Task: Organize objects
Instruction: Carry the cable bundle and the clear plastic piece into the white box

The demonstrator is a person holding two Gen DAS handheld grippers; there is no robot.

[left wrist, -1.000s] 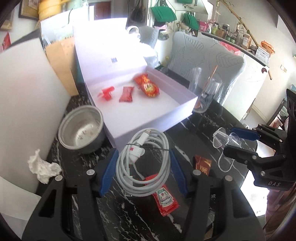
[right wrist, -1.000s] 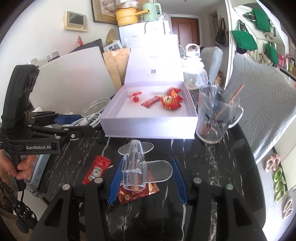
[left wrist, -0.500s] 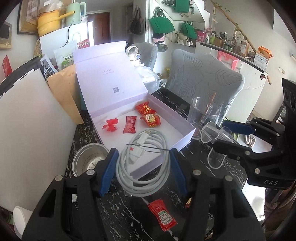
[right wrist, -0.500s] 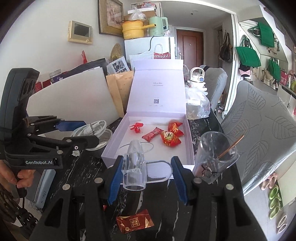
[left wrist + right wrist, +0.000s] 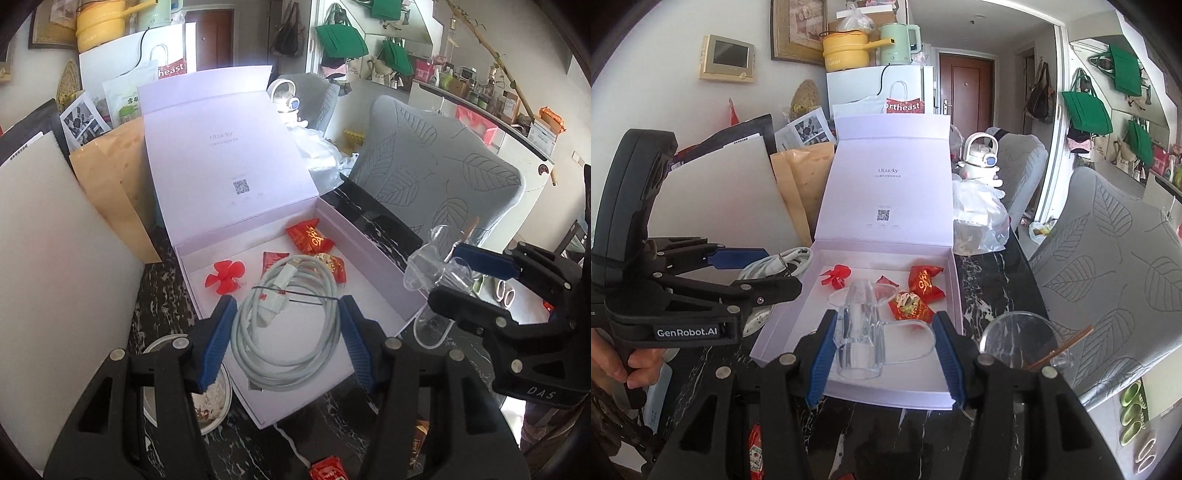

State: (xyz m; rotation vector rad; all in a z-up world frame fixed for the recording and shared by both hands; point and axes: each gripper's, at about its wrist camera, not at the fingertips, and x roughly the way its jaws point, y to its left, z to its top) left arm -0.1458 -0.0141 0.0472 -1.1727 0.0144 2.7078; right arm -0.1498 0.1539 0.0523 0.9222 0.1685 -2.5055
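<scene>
Transport step: left gripper (image 5: 288,338) fingers grasp the cable (image 5: 286,325), right gripper (image 5: 882,354) fingers grasp the clear stand (image 5: 858,332), both above the box (image 5: 849,397); next, lower and release.

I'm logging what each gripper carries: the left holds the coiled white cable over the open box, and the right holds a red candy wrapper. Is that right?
Not quite. The right gripper holds a clear plastic piece, not a candy wrapper, as the right wrist view shows. The left gripper does hold the coiled white cable over the open box.
</scene>
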